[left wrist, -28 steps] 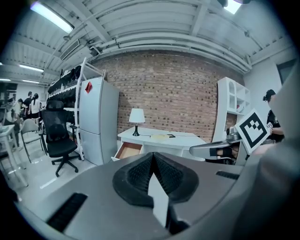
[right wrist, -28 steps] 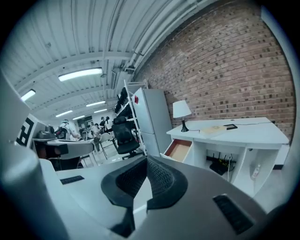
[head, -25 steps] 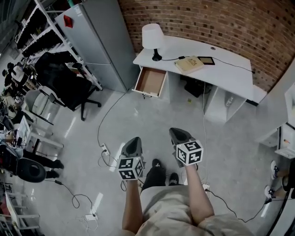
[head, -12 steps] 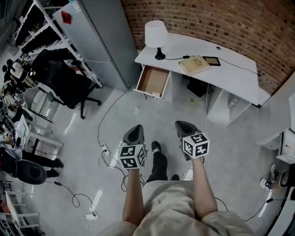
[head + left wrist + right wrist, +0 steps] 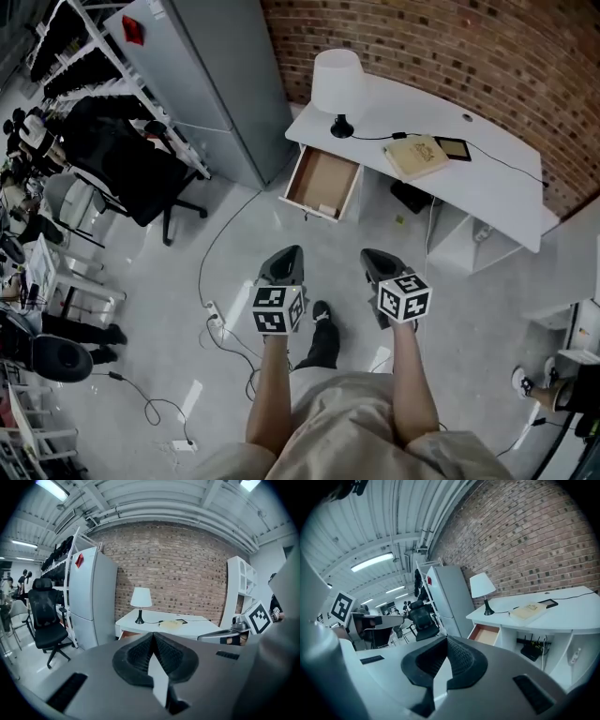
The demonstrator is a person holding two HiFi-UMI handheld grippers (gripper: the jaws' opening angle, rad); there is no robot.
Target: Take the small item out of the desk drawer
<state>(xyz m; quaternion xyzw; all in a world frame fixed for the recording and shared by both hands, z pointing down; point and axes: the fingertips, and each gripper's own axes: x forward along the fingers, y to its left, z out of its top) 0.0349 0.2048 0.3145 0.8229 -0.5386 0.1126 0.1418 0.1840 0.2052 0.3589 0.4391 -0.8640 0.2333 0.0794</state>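
Note:
The white desk [image 5: 487, 192] stands against the brick wall, and its brown drawer [image 5: 323, 183] is pulled open at the left end. The drawer floor looks bare from here; I make out no small item in it. My left gripper [image 5: 287, 255] and right gripper [image 5: 373, 256] are held side by side over the floor, well short of the desk, and both point toward it. Each is shut, pads together, with nothing between them. The drawer [image 5: 486, 634] also shows in the right gripper view beyond the shut jaws of my right gripper [image 5: 446, 643]. In the left gripper view, my left gripper [image 5: 153, 635] hides most of it.
On the desk are a white lamp [image 5: 337, 84], a book [image 5: 416, 156] and a dark tablet [image 5: 454, 148]. A tall grey cabinet [image 5: 220, 80] stands left of the drawer, a black office chair [image 5: 131, 173] further left. Cables and a power strip [image 5: 215, 314] lie on the floor.
The person has walked toward the desk; the drawer and desk now sit closer and lower in the head view. Both grippers moved forward with them, still shut.

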